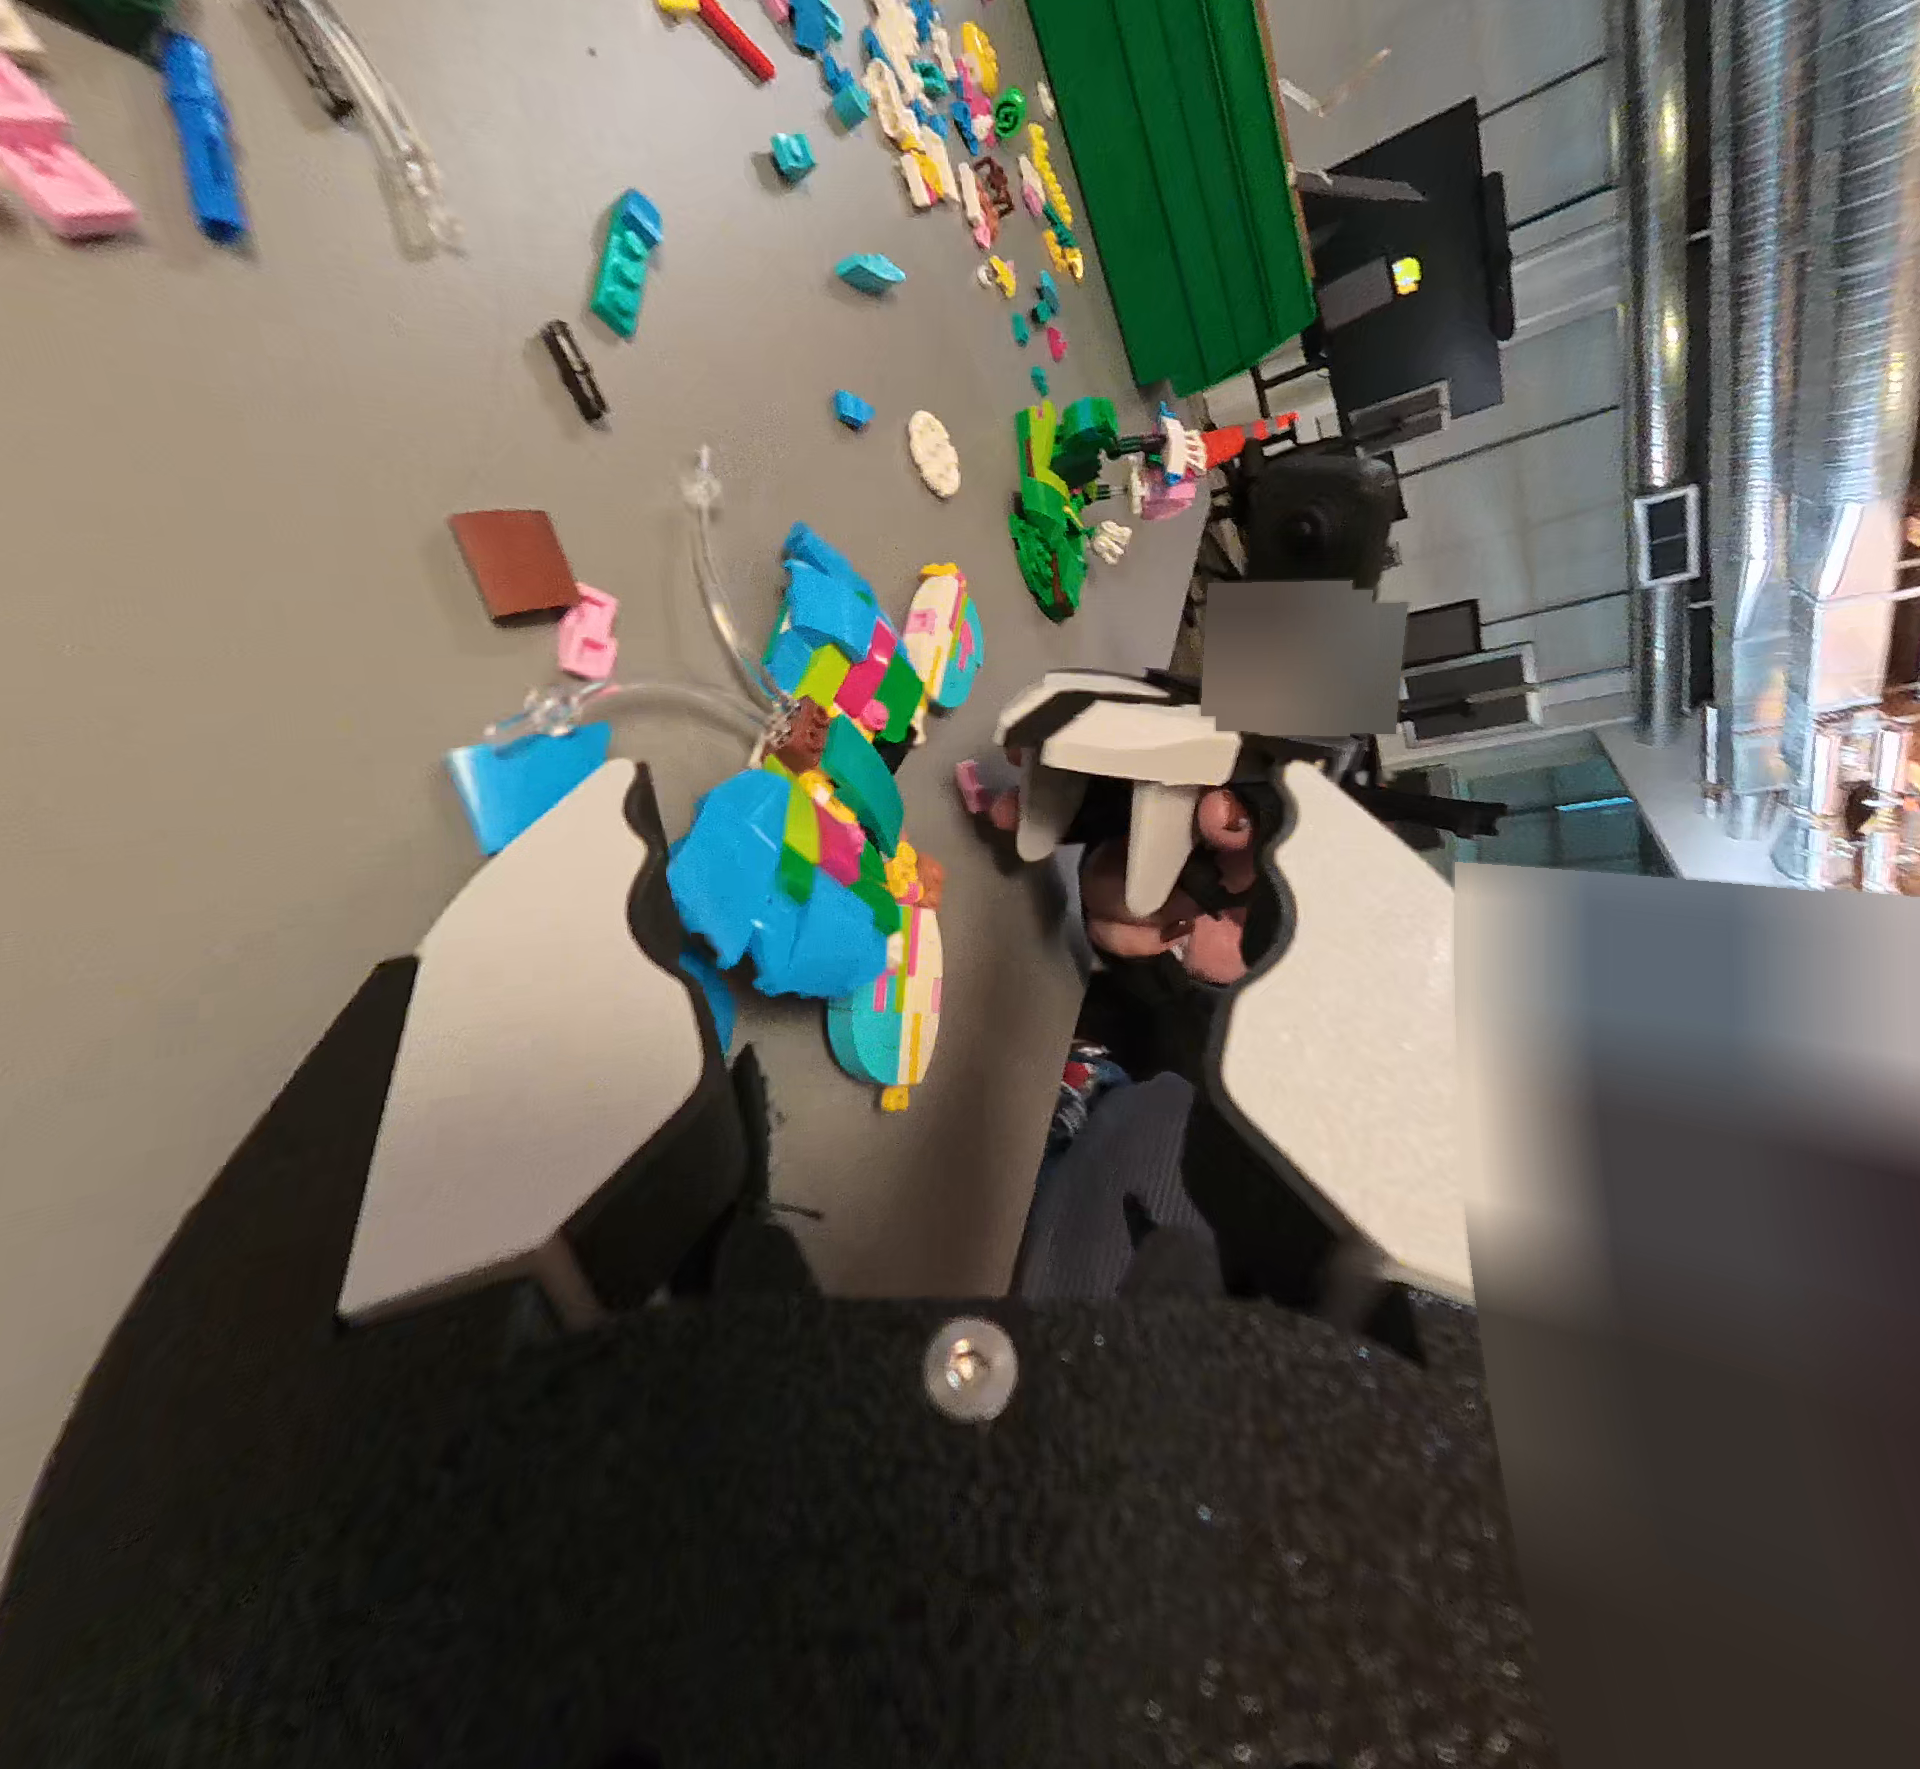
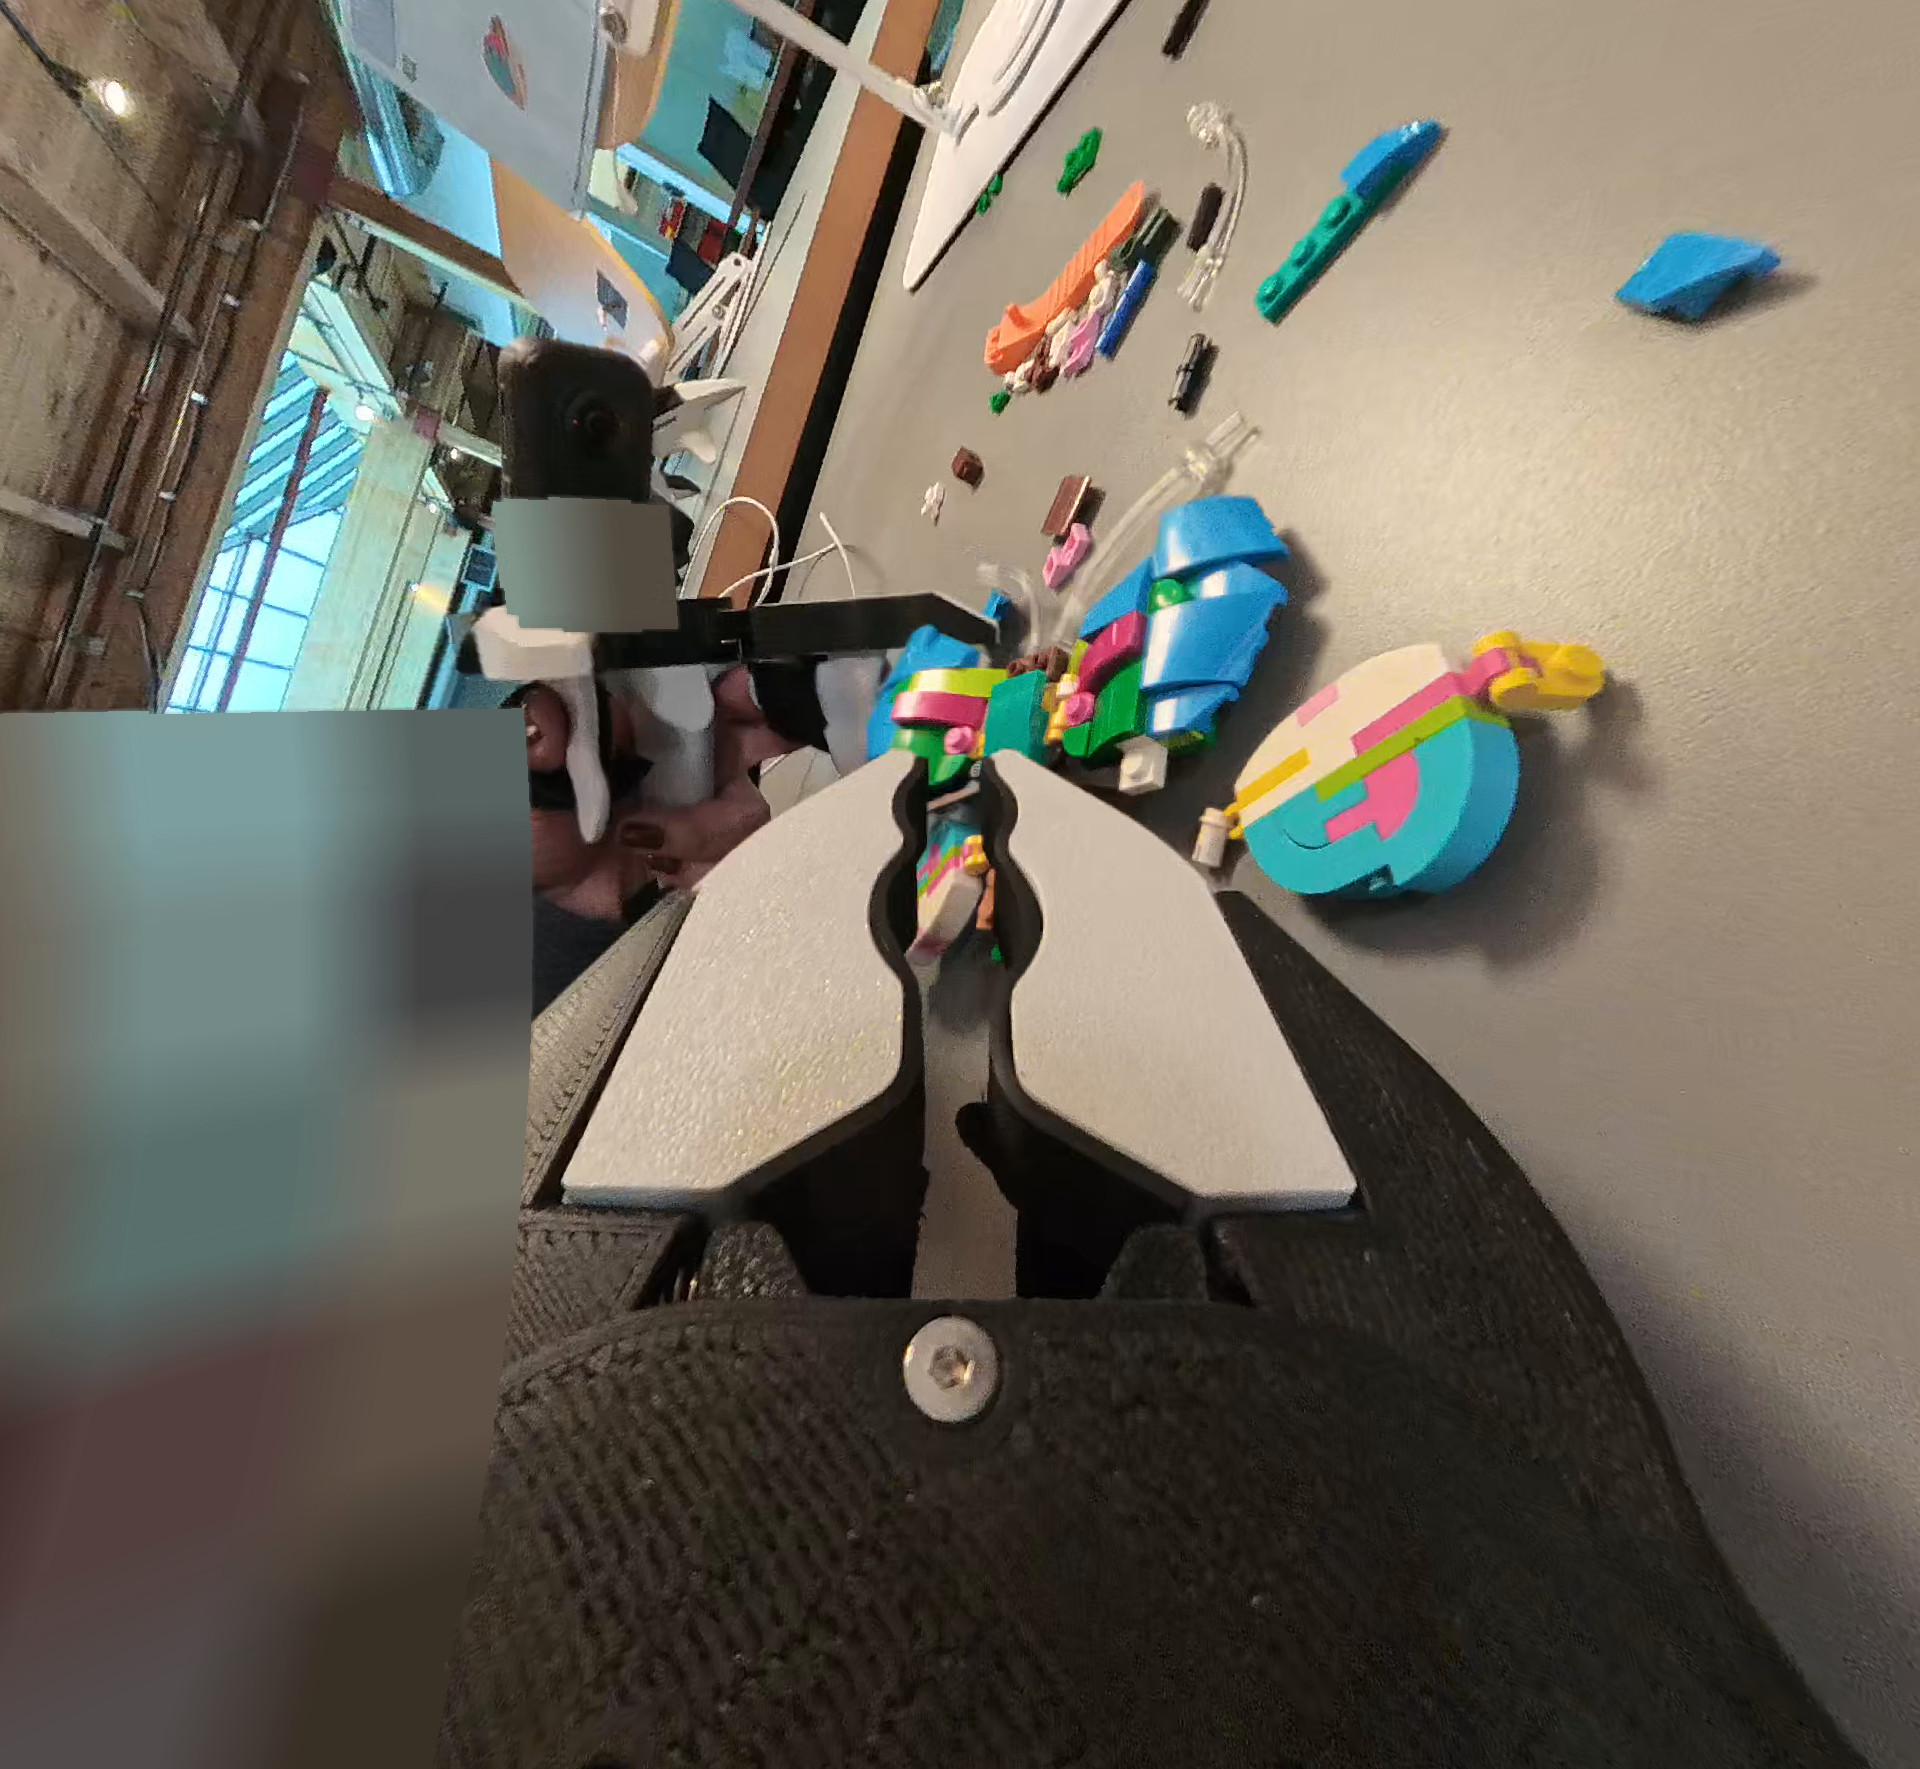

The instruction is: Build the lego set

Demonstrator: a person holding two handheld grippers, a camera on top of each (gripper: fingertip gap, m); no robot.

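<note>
Two grippers are working over a grey table (image 1: 312,431) strewn with lego. In the left wrist view, going from the left edge, pink plates (image 1: 52,161) and a blue brick (image 1: 203,135) are lying beside a clear curved piece (image 1: 343,67). Further right, a teal plate (image 1: 627,263) and a brown tile (image 1: 514,564) are sitting apart from each other. The left gripper (image 1: 956,878) is standing with its fingers spread wide, holding nothing, and the butterfly model (image 1: 810,846), blue-winged with pink, lime and green plates, is lying on the table between them, close against the left finger (image 1: 540,971). Right of the model, the other gripper's white fingers are reaching in near the table edge, with a small pink piece (image 1: 971,781) at their tips. A scatter of loose bricks (image 1: 914,88) is running toward a green bin (image 1: 1164,130), and a small green plant build (image 1: 1060,493) is standing near the edge.

In the right wrist view, the right gripper (image 2: 954,784) is showing its fingers drawn nearly together, pinching the butterfly model (image 2: 1101,670) at its near end; a white and pink part is showing in the narrow gap. Right of them, a round teal and white wing (image 2: 1382,784) with a yellow clip is lying separately on the table (image 2: 1558,1148). An orange piece (image 2: 1060,285), another teal plate (image 2: 1314,249) and a blue slope (image 2: 1699,270) are lying farther off.
</note>
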